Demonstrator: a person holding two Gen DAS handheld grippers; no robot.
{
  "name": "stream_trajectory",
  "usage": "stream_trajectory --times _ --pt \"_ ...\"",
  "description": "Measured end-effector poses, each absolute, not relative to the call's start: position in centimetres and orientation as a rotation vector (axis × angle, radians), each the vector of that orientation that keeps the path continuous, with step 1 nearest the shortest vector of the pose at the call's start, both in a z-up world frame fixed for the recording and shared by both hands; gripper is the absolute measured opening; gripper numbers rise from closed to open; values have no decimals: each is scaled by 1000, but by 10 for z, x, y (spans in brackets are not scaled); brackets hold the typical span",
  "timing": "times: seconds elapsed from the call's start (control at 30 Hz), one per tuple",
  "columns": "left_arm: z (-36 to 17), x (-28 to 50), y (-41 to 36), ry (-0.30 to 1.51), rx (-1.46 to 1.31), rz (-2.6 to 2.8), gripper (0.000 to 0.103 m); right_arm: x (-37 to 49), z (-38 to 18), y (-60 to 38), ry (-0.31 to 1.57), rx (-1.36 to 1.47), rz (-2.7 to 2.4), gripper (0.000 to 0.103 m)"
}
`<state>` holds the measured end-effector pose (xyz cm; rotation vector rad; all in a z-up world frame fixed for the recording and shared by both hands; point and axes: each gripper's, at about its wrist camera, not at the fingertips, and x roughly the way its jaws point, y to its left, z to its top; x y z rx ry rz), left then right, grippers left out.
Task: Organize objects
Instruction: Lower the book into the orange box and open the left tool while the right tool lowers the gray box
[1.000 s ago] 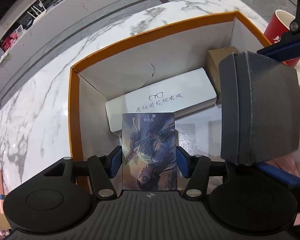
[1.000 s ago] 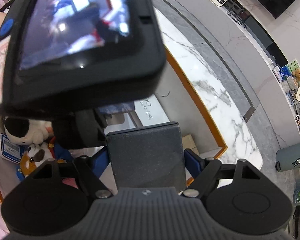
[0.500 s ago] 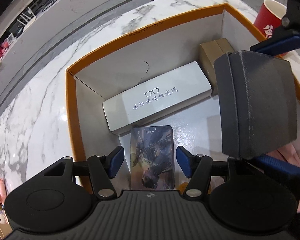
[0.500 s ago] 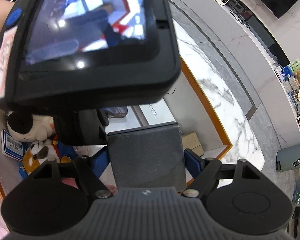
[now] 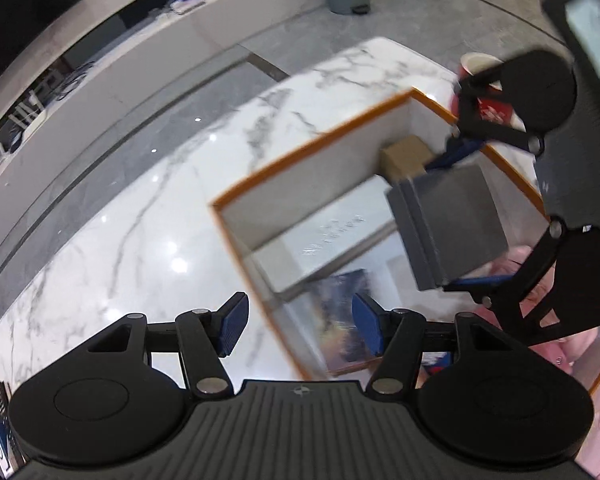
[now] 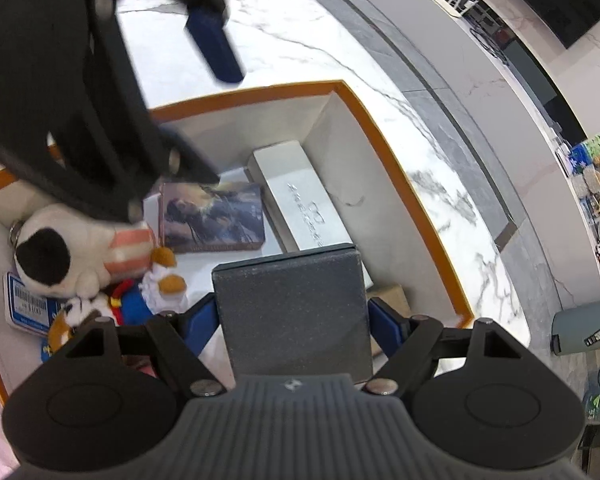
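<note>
Over the orange-rimmed box (image 6: 384, 128) on the marble counter (image 5: 148, 208), our right gripper (image 6: 292, 320) pinches a dark grey case (image 6: 292, 304) by its flat sides; it looks rigid and light. Our left gripper (image 5: 300, 324) hangs spread and empty above the picture card (image 6: 212, 216) lying in the box.

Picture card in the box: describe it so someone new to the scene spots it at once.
Find the orange-rimmed box on the marble counter. On its white floor, the picture card lies flat between the long white glasses case and the black-and-white plush toy. It is the only thin, flat item there, printed with a dark blue painted figure.
</note>
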<state>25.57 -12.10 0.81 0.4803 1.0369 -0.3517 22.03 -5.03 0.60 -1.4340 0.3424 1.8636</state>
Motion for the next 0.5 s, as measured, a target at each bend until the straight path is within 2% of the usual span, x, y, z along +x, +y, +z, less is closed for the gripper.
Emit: stream_trajectory --times 0.1,0.17,0.27,0.5 --pt "10 264 -102 1043 423 -336 69 208 -1 -40 345 -1476 1856 79" --pt "9 266 -91 1052 374 -334 63 204 -8 -31 381 -1501 1854 79" --pt "9 265 -75 1050 297 -352 60 196 -19 -22 427 -1560 1851 79" --pt "5 261 -62 1020 254 -388 60 185 -49 1 550 -1691 1812 80"
